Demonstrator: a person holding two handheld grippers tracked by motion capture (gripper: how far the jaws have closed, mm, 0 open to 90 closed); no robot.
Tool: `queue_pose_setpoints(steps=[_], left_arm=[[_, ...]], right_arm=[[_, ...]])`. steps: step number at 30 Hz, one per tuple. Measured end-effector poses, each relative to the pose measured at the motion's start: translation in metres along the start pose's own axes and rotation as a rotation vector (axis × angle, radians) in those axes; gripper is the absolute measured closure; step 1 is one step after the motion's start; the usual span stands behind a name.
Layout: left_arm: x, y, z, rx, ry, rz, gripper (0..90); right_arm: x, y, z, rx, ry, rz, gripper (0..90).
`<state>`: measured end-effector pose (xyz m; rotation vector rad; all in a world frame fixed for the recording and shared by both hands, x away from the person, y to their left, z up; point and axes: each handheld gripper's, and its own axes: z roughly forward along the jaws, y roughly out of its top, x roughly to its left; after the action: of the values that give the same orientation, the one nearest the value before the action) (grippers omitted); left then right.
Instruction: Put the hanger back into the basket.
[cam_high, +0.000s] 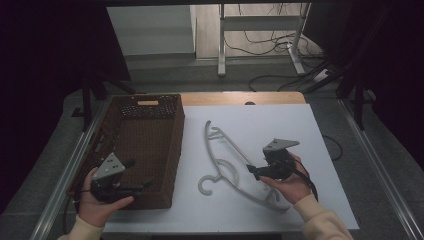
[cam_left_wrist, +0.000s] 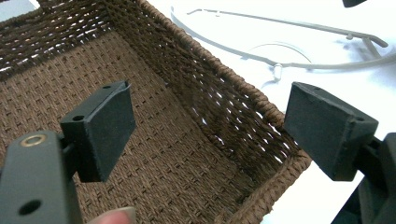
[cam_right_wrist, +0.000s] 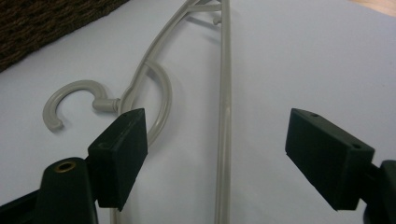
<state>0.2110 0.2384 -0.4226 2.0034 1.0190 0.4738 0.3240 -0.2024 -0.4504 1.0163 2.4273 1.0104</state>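
Note:
A grey plastic hanger (cam_high: 226, 150) lies flat on the white table top (cam_high: 280, 125), its hook (cam_high: 206, 184) toward the basket. At the left stands an empty brown wicker basket (cam_high: 177, 145). My left gripper (cam_high: 139, 174) hangs over the basket's near right corner, open with nothing in it; in the left gripper view (cam_left_wrist: 210, 135) its pads straddle the basket wall (cam_left_wrist: 224, 84), with the hanger (cam_left_wrist: 280, 65) beyond. My right gripper (cam_high: 251, 171) is low at the hanger's near part and open. In the right gripper view (cam_right_wrist: 215, 154) the hanger's straight bar (cam_right_wrist: 224, 93) runs between the jaws, untouched.
A wooden strip (cam_high: 240, 98) borders the table's far edge. Metal rails (cam_high: 380, 170) run along both sides. Beyond the table, a stand's legs (cam_high: 221, 45) and loose cables (cam_high: 270, 45) are on the floor. White surface lies bare to the right of the hanger.

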Motion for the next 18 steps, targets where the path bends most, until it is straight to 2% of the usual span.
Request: queue_pose_setpoints(steps=[4,7,18], left_arm=[[0.0,0.0,0.001,0.003,0.002,0.001,16.5],[0.001,0.0,0.002,0.006,-0.002,0.001,16.5],[-0.001,0.001,0.004,0.009,-0.006,0.005,16.6]], right_arm=[[0.004,0.004,0.007,0.022,-0.001,-0.008,22.4],[0.008,0.007,0.016,0.059,-0.006,-0.018,23.7],[0.02,0.014,0.038,0.109,0.004,-0.056,26.4]])
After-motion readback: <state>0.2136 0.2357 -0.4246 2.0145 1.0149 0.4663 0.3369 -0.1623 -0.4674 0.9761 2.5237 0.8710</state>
